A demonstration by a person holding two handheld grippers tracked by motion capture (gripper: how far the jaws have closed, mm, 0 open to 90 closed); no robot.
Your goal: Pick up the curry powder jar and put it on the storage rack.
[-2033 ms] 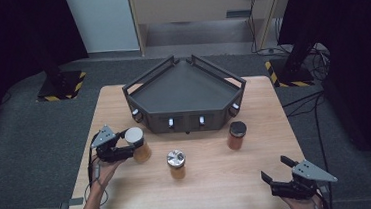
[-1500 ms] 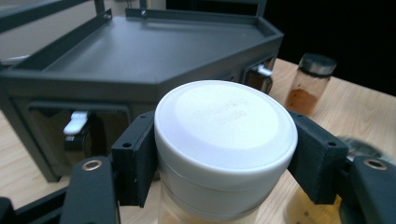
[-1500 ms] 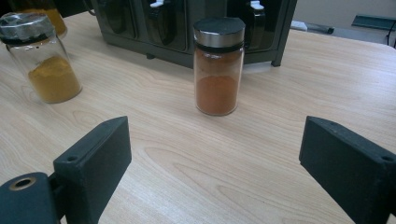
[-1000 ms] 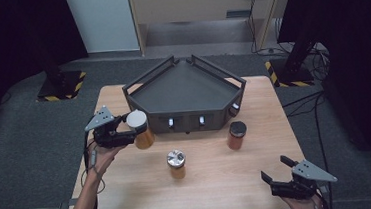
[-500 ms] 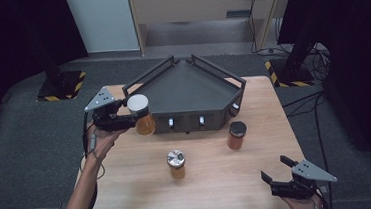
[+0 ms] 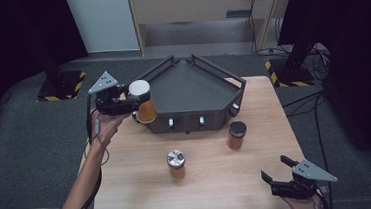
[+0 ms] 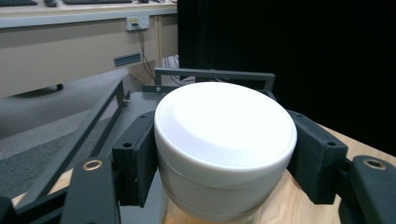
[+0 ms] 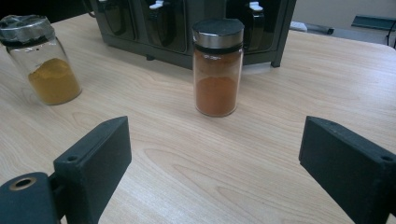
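My left gripper (image 6: 132, 102) is shut on a white-lidded spice jar (image 6: 143, 102) with orange powder, held in the air at the left corner of the dark rack (image 6: 192, 91). In the left gripper view both black pads clamp the jar's white lid (image 7: 225, 135), with the rack frame (image 7: 212, 74) behind it. My right gripper (image 6: 279, 173) rests open at the table's near right edge, nothing between its jaws. A black-lidded jar of red-brown powder (image 6: 236, 135) (image 8: 217, 66) stands in front of the rack. A silver-lidded jar of yellow powder (image 6: 176, 164) (image 8: 46, 58) stands mid-table.
The wooden table (image 6: 219, 182) carries the rack at its far side, with small holders along the rack's front face (image 6: 185, 121). Dark floor and black stands with hazard-striped bases (image 6: 61, 86) surround the table.
My left gripper has lifted the white-lidded jar off the table and carried it up and away toward the rack's left corner. The right gripper and the other two jars have stayed put.
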